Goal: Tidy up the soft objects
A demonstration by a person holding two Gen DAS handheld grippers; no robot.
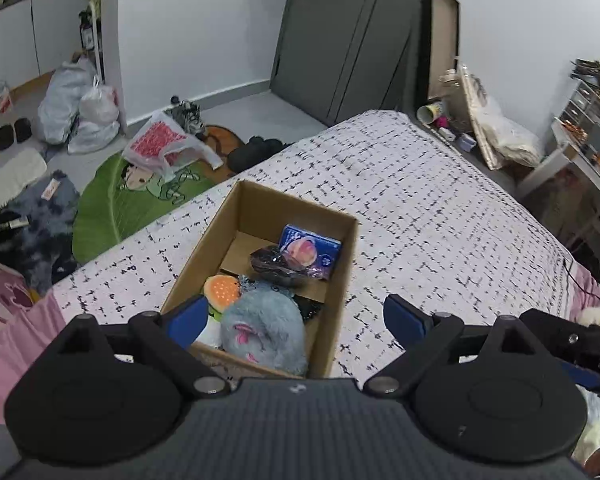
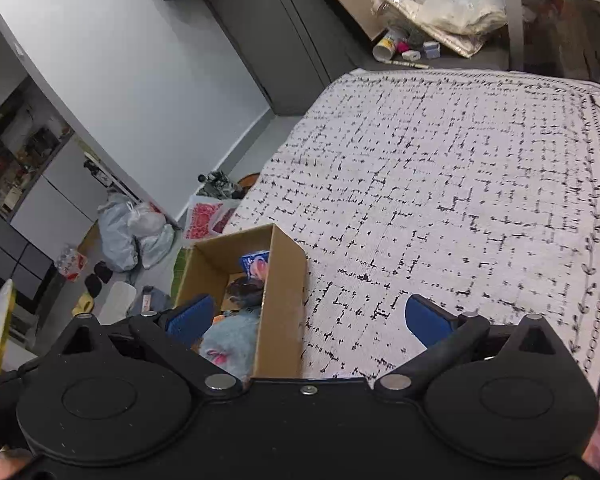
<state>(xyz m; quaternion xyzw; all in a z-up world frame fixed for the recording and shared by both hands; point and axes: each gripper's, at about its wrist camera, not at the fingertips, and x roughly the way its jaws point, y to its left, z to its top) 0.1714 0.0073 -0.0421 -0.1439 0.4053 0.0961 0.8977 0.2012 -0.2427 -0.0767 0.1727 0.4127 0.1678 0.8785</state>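
A brown cardboard box (image 1: pixel 228 216) stands on the white black-patterned bed cover (image 1: pixel 420 208). Inside lie a fluffy blue-grey plush (image 1: pixel 264 324), an orange burger-shaped plush (image 1: pixel 221 291), a dark wrapped item (image 1: pixel 278 266) and a blue packet with a pink picture (image 1: pixel 310 248). My left gripper (image 1: pixel 296 318) is open and empty, just above the box's near end. In the right wrist view the box (image 2: pixel 280 280) sits at lower left with the blue-grey plush (image 2: pixel 232 340) showing. My right gripper (image 2: pixel 310 318) is open and empty above the box's right wall.
The floor left of the bed holds a green leaf rug (image 1: pixel 112 204), plastic bags (image 1: pixel 80 108), slippers and a dark blanket. A grey wardrobe (image 1: pixel 340 40) stands behind. Clutter and a desk (image 1: pixel 580 152) lie right of the bed. The bed cover (image 2: pixel 460 200) stretches wide to the right.
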